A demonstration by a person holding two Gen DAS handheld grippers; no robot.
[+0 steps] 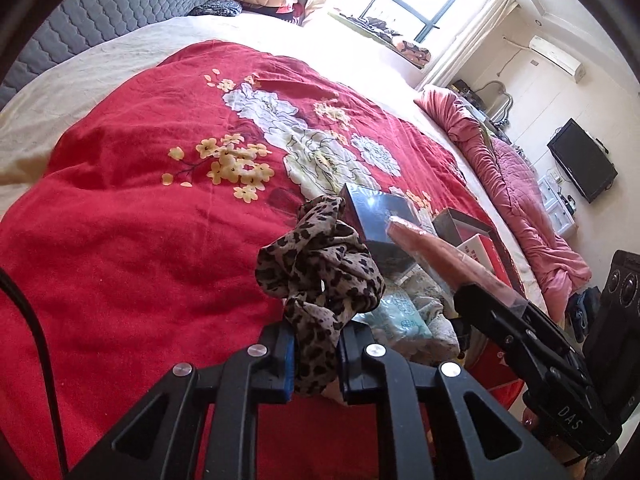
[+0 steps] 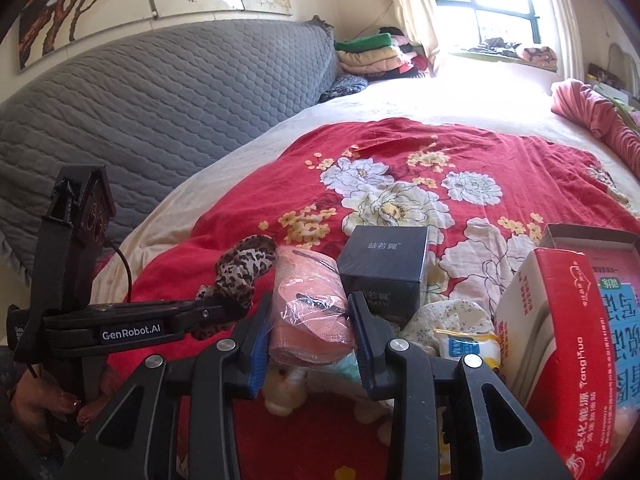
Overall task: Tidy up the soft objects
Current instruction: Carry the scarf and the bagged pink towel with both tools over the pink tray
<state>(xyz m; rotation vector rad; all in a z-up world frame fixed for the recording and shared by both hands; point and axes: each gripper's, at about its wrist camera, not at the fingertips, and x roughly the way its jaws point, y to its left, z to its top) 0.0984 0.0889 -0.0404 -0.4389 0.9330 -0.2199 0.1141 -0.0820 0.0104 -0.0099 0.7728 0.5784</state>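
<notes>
Red floral bedspread below: left gripper pinching leopard scrunchie, right gripper clamping wrapped pink mask pack, both near the bed's foot edge. Lift clear, keep grips firm, sort separately.

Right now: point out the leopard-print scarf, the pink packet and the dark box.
leopard-print scarf (image 1: 320,272): left wrist view, bunched middle above the shut left gripper.
pink packet (image 2: 310,312): right wrist view, plastic-wrapped front between the right gripper's pads.
dark box (image 2: 384,252): right wrist view, top face with lettering.

scarf: thin matt leopard-print cloth | masks pack: glossy crinkled plastic | box: glossy dark card
</notes>
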